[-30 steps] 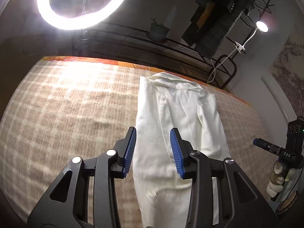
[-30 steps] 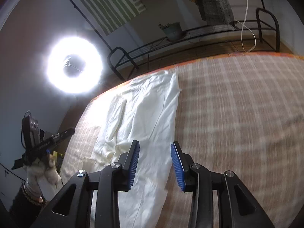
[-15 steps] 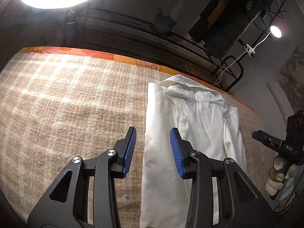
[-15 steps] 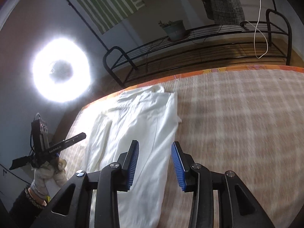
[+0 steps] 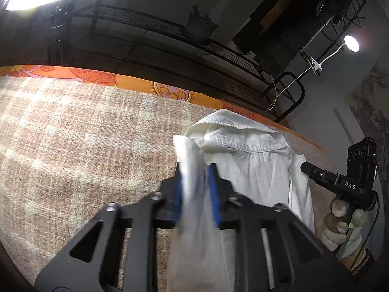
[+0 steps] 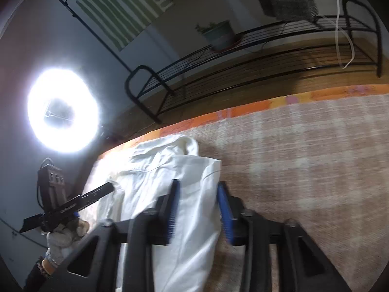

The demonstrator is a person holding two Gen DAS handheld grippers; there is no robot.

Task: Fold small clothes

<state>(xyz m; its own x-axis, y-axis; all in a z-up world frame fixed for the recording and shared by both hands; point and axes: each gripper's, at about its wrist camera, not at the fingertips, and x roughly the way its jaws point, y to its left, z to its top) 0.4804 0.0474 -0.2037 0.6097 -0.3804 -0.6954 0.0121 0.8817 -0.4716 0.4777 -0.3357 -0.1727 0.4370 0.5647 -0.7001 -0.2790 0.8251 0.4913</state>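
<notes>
A white collared shirt (image 5: 255,165) lies lengthwise on the plaid blanket (image 5: 85,146), collar at the far edge. My left gripper (image 5: 194,182) is shut on the shirt's left edge near the shoulder, with cloth bunched between the blue pads. In the right wrist view the shirt (image 6: 155,177) lies to the left. My right gripper (image 6: 198,203) is open, its jaws straddling the shirt's right edge near the shoulder. The left gripper also shows in the right wrist view (image 6: 73,204), and the right gripper shows in the left wrist view (image 5: 340,182).
An orange floral sheet border (image 5: 121,82) runs along the bed's far edge. Beyond it stand a black metal rack (image 6: 267,56) with a potted plant (image 6: 218,34), a bright ring light (image 6: 63,109) and a clip lamp (image 5: 351,43).
Both grippers have moved forward toward the collar end. The left gripper has shut on the shirt's left edge. The right gripper is still open, now around the right edge.
</notes>
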